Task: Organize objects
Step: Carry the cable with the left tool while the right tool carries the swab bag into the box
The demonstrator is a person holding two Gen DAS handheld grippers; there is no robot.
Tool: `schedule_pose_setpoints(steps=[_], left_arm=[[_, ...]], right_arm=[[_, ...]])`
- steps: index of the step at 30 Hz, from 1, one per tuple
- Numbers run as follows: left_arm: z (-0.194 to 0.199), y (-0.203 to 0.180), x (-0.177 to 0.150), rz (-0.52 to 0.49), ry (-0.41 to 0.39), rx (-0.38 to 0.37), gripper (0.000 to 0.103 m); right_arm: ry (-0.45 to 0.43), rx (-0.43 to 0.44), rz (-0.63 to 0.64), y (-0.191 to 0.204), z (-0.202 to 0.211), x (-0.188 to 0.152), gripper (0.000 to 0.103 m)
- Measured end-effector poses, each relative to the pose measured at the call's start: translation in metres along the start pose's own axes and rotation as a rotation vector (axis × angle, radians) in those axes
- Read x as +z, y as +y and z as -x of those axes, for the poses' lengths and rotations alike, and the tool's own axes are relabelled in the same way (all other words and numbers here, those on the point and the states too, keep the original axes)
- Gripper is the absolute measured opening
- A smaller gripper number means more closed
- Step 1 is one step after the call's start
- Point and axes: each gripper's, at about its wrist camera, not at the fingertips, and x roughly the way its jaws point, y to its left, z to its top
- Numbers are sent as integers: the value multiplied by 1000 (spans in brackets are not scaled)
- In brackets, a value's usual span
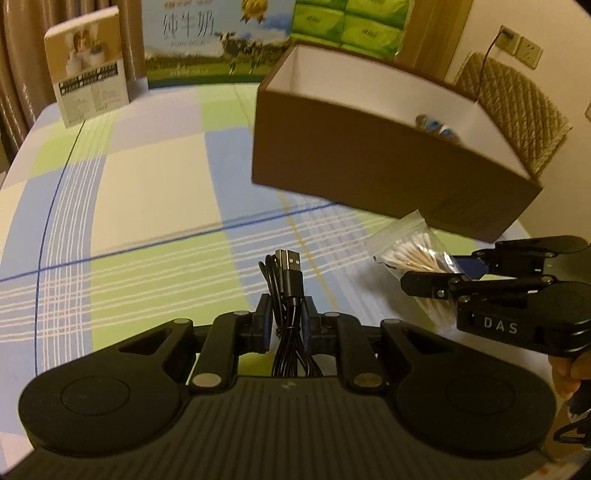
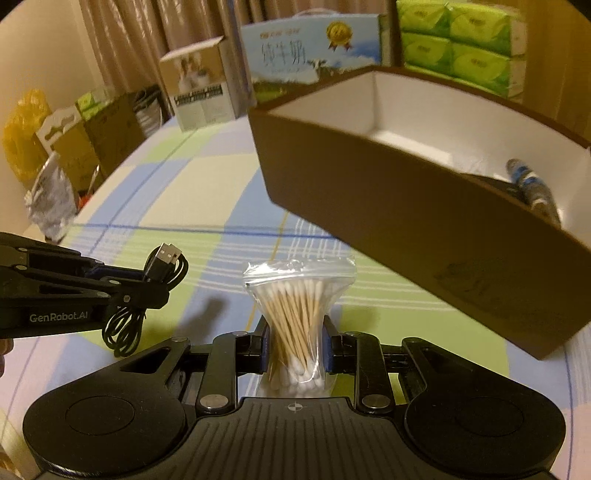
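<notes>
Claws both full: your left claw (image 1: pixel 284 317) pinches a coiled USB cable (image 1: pixel 288 280); your right claw (image 2: pixel 295 343) squeezes a cotton swab bag (image 2: pixel 299 295). Brown box (image 2: pixel 406 221) sits just beyond them.

Checked tablecloth (image 1: pixel 147 177) in pale blue, green and cream squares, crossed by thin dark blue and white lines. At the far edge, upright: a small carton (image 1: pixel 88 70) printed with a photo, just beside a blue milk carton (image 1: pixel 214 40) bearing Chinese characters, a gold medal and cows on grass. Right of that, stacked green tissue packs (image 1: pixel 351 26). Beige curtain (image 2: pixel 147 37) behind. Quilted chair back (image 1: pixel 517 103) at the right, below a wall socket (image 1: pixel 521 44) with a plugged cable. Off the table's left side: cardboard boxes (image 2: pixel 92 144), a yellow plastic bag (image 2: pixel 22 129), crumpled silver foil packaging (image 2: pixel 51 199).
</notes>
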Motion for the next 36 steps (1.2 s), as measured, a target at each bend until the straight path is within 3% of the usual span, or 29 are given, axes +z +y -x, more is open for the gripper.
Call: schedule_pose_setpoints(steps=[18, 29, 36], left_arm=[[29, -51, 62, -68, -158, -68, 12], [7, -82, 130, -111, -233, -72, 12], [-24, -92, 172, -130, -229, -53, 12]], right_arm=[[-148, -13, -53, -35, 61, 33, 23], [-224, -31, -76, -78, 64, 86, 23], [-231, -35, -79, -109, 45, 119, 23]])
